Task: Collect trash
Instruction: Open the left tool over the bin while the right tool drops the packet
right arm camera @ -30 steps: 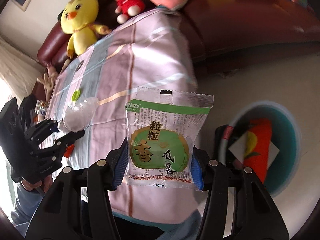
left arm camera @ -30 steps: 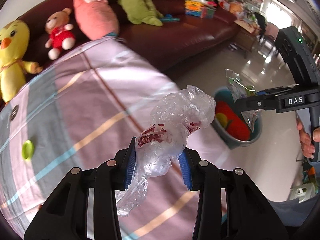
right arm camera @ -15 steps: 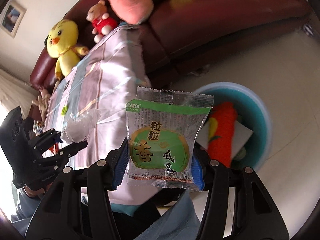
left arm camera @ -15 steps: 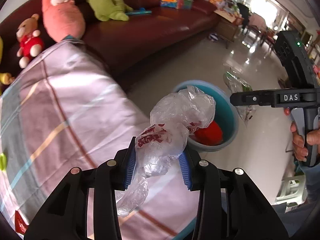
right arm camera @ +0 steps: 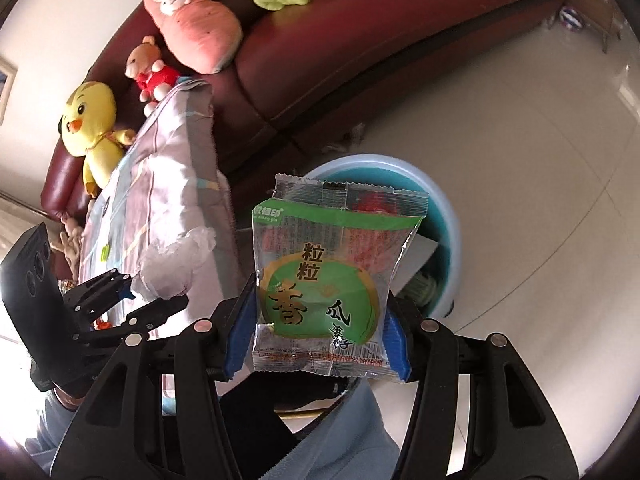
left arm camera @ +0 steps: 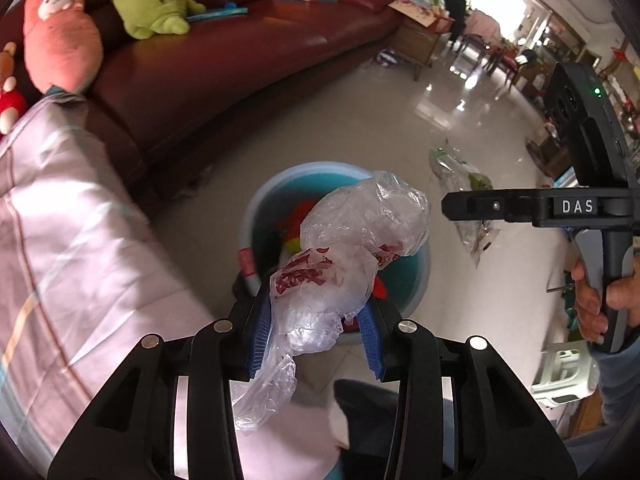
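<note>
Two loads up, both near the blue bin (left arm camera: 256, 216) on the floor. My left tool (left arm camera: 316, 336) is clamped on the crumpled plastic bag (left arm camera: 352, 240); bin sits straight ahead and below it. Right tool (right arm camera: 318, 334) is clamped on the green snack packet (right arm camera: 324, 276), bin ahead-right. Left looks better centred, so I'd drop it first.

Crinkled clear thin-plastic bag with red print (left arm camera: 352, 248); glossy green foil snack packet (right arm camera: 328, 280); smooth blue plastic round bin (left arm camera: 260, 216); shiny maroon leather sofa (left arm camera: 224, 60); polished pale tiled floor (right arm camera: 520, 140).
</note>
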The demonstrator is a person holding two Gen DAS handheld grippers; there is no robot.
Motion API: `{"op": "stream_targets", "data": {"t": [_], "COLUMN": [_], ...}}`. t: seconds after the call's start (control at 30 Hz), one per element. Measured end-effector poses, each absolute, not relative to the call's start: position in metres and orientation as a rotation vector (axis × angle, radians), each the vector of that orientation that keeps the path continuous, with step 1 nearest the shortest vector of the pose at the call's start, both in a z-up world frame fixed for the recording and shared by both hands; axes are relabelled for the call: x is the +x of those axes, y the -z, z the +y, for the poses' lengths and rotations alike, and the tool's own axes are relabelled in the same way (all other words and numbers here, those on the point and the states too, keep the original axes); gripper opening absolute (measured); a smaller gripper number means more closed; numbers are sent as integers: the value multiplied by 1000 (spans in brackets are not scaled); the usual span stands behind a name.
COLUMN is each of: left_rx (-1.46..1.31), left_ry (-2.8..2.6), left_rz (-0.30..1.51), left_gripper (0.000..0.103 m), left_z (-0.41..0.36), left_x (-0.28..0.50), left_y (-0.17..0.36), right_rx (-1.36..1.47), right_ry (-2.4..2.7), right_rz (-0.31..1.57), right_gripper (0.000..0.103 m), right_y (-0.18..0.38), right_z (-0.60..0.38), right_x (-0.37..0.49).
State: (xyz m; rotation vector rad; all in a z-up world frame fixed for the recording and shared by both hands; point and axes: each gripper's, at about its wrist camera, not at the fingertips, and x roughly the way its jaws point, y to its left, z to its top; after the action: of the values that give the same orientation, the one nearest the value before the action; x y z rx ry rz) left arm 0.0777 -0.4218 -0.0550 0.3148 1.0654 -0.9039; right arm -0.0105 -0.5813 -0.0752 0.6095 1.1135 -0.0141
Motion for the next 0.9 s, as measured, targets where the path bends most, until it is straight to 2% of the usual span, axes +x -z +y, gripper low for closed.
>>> {"op": "stream_targets", "data": {"t": [0.2,0.3,0.4,0.47,0.53,0.9], "left_rx": [317,328,325,315,302,285], "left_ry": [934,937,926,912,900,882], "left_rz": [1112,1127,1130,1139,1143,1138], "left_gripper": [42,48,65,81,86,91], "left_z": [-453,-462,-468,-468,-466,-441], "left_x": [84,89,95,98,101,93], "left_y": [79,91,98,102,105,104], "right_rx": [631,646,664,674,676,662], "right_ry": [53,75,91,96,98,71], "right_rz": [1107,1102,1100,1106,1113,1158], "right_gripper": [54,55,55,55,55,55], "right_y": [76,78,80,84,87,102], "right_z": [-602,-611,-616,-618,-619,-607], "right_x": [-8,-6,-4,0,3,25]}}
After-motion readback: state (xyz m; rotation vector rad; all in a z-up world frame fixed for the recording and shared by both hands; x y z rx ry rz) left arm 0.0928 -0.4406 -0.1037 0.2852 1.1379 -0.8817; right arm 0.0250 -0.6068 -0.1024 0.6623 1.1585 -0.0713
